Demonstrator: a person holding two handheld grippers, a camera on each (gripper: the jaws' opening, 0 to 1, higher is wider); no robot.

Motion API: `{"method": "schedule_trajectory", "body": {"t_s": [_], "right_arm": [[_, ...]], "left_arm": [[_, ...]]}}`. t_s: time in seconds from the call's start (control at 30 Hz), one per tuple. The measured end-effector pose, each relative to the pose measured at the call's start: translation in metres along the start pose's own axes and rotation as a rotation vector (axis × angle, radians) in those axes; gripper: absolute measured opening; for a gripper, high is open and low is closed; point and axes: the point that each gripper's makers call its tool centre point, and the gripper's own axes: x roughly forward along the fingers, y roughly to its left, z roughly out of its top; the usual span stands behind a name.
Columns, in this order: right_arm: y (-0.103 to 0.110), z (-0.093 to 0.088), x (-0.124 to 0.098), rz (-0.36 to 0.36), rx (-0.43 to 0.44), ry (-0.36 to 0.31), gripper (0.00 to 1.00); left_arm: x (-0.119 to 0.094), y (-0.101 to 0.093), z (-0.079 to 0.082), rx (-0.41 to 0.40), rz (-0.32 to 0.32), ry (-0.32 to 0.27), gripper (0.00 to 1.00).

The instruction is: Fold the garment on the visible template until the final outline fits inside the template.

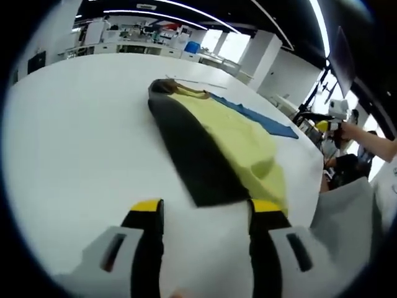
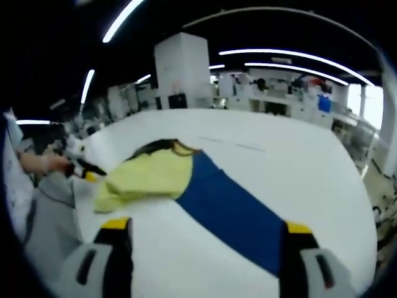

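Observation:
A yellow garment lies crumpled on the white table, with a dark collar end at its far side. A black strip runs along its left side and a blue strip along its right. My left gripper is open just short of the black strip's near end, holding nothing. In the right gripper view the yellow garment overlaps the far end of the blue strip. My right gripper is open, its jaws standing either side of the blue strip's near part.
The right gripper shows at the table's right edge, held by a hand. The left gripper shows at the left table edge, also in a hand. Desks and shelves stand beyond the table. A white pillar rises behind.

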Motion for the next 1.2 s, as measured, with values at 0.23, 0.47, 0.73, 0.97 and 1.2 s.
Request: {"method": "schedule_trajectory", "body": {"t_s": [0.23,0.47,0.73,0.97,1.2], "right_arm": [[0.003,-0.002,0.000,0.002,0.018,-0.005,1.00],[0.003,-0.005,-0.001,-0.002,0.030,-0.008,1.00],[0.005,-0.011,-0.003,-0.006,0.040,0.001,0.95],[0.008,-0.013,-0.004,-0.009,0.045,0.002,0.95],[0.006,-0.016,-0.003,-0.008,0.060,-0.002,0.94]], "left_arm": [[0.007,-0.004,0.001,0.000,-0.012,0.009,0.27],[0.012,-0.001,-0.003,0.021,-0.018,0.034,0.10],[0.006,-0.006,0.007,0.036,-0.002,0.016,0.00],[-0.013,-0.018,0.054,0.085,-0.006,-0.097,0.00],[-0.018,-0.043,0.104,0.151,-0.049,-0.180,0.00]]}}
